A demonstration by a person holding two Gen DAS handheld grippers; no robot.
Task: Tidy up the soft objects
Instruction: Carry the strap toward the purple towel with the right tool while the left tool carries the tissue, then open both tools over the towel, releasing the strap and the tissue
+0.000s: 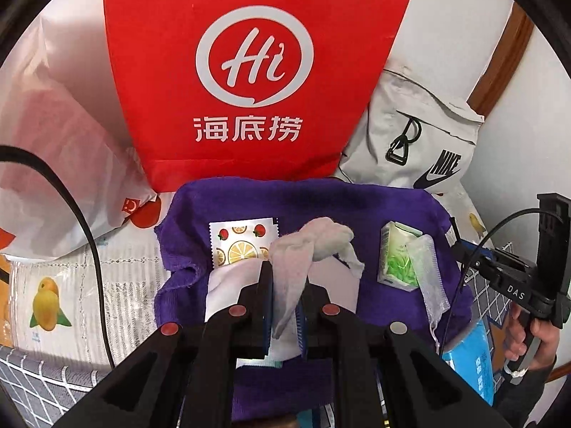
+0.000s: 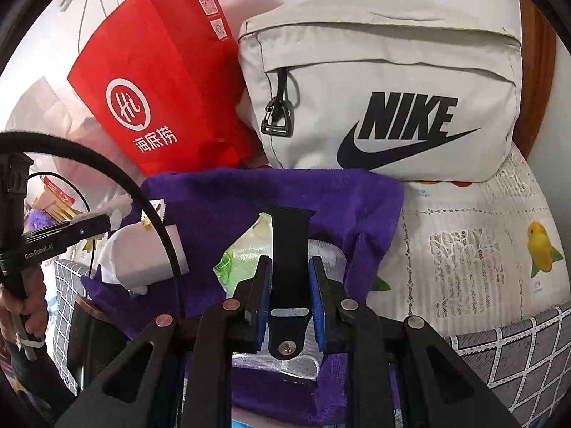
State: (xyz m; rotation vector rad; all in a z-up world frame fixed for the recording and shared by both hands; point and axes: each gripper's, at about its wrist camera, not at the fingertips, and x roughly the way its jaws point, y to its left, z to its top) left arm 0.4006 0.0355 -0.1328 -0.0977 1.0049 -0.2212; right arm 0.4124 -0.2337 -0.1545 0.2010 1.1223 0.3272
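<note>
Your left tongs [image 1: 283, 306] are closed on a crumpled grey cloth [image 1: 310, 249], fingers nearly together around it. Your right tongs [image 2: 289, 292] clamp a black strap [image 2: 289, 249] between the blue pads [image 2: 266, 303]. Your bare hands [image 1: 528, 335] grip both handles from below.

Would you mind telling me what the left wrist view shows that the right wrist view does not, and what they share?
Only the left wrist view shows the left gripper shut on a crumpled grey cloth, and the whole fruit-print packet.

Only the right wrist view shows the right gripper shut on a black watch strap.

Both show the purple towel, the green tissue pack, the red paper bag and the grey Nike bag.
</note>
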